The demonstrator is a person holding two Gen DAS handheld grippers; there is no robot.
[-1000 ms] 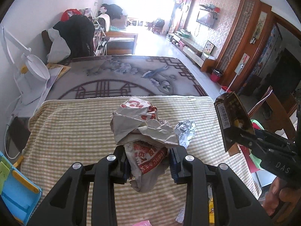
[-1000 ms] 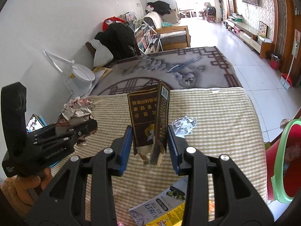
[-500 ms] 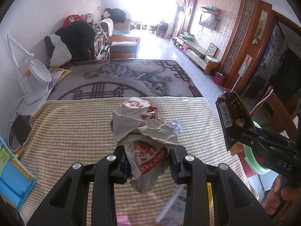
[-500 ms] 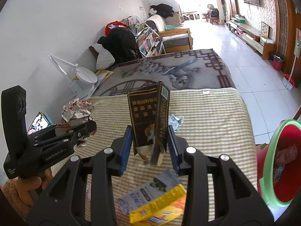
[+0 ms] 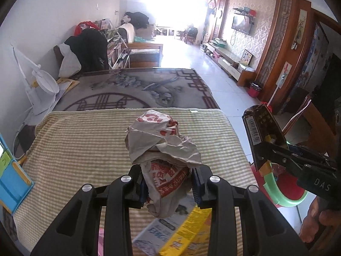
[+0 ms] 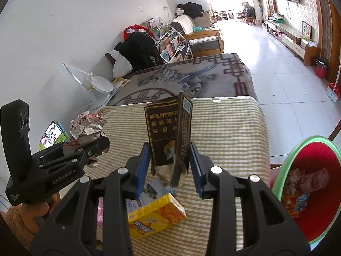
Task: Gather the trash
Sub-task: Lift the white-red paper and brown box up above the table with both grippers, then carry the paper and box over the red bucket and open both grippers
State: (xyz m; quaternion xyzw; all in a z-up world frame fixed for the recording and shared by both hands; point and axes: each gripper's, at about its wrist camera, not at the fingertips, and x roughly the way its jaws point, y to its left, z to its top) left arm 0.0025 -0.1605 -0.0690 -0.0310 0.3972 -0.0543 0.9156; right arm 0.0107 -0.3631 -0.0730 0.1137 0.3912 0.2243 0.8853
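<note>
Both hands have drawn back across the striped cloth [image 5: 85, 145] over the last second, so the yellow box [image 6: 155, 215] lying near its front edge has slid into sight under the tools, and the red bin [image 6: 309, 194] with its green rim has come fully into the right wrist view, whereas a second ago only a sliver of it showed. The small ball of foil that lay on the cloth is no longer visible in either view. Neither grip has changed: the left gripper [image 5: 169, 186] is closed on a crumpled paper wrapper [image 5: 164, 147] with red print, which bulges above and hangs below the blue pads, and the right gripper [image 6: 169, 166] is pinched on a flattened dark carton [image 6: 168, 132], held upright and clear of the cloth. The bin stands off the cloth's right side, just beside the table edge, and already holds a few scraps. My reading is that both pieces of trash are on their way to the bin, the carton being nearer to it; the wrapper is well to its left. The yellow box and a pink scrap [image 6: 99, 211] beside it remain to be collected.
</note>
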